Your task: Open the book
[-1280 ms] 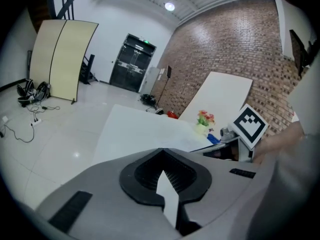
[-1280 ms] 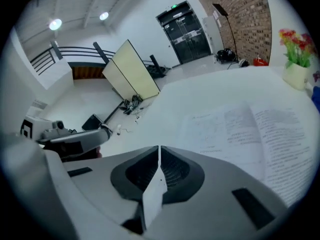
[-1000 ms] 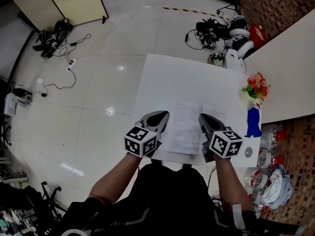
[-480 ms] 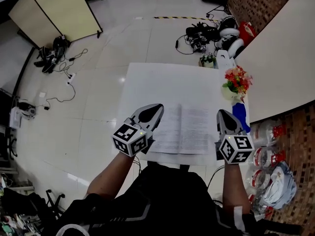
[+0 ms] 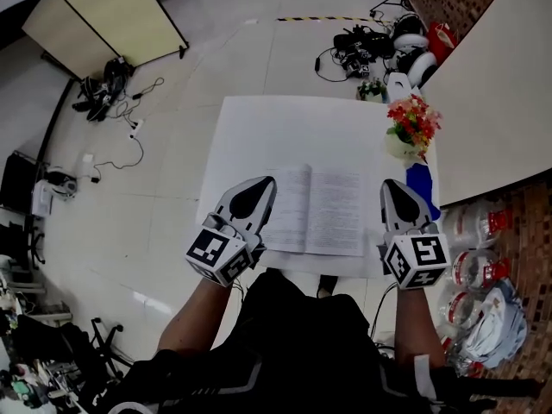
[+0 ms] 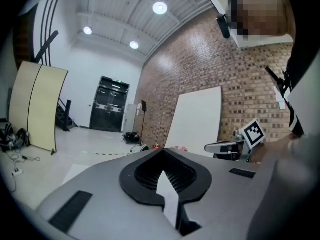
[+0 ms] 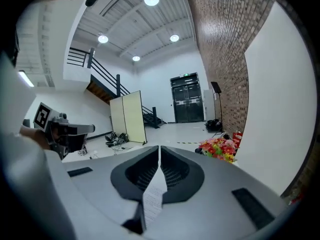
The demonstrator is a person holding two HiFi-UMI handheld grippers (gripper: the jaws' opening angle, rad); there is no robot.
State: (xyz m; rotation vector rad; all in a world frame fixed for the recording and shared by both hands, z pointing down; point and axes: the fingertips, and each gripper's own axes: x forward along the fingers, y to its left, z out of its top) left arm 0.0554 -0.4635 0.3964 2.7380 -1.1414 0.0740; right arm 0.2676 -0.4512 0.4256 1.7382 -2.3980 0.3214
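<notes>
Open book (image 5: 315,212) on white table (image 5: 285,128), left gripper (image 5: 264,185) clamped on its left leaf, right gripper (image 5: 393,186) clamped on its printed right page

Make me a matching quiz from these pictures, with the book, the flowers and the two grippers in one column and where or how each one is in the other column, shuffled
Column one
1. book
2. flowers
3. left gripper
4. right gripper

Column two
A. at the far right edge of the table
B. jaws shut on a printed page, at the book's right
C. lying open
D. jaws shut on a white sheet, at the book's left

Pairs: 1-C, 2-A, 3-D, 4-B
</notes>
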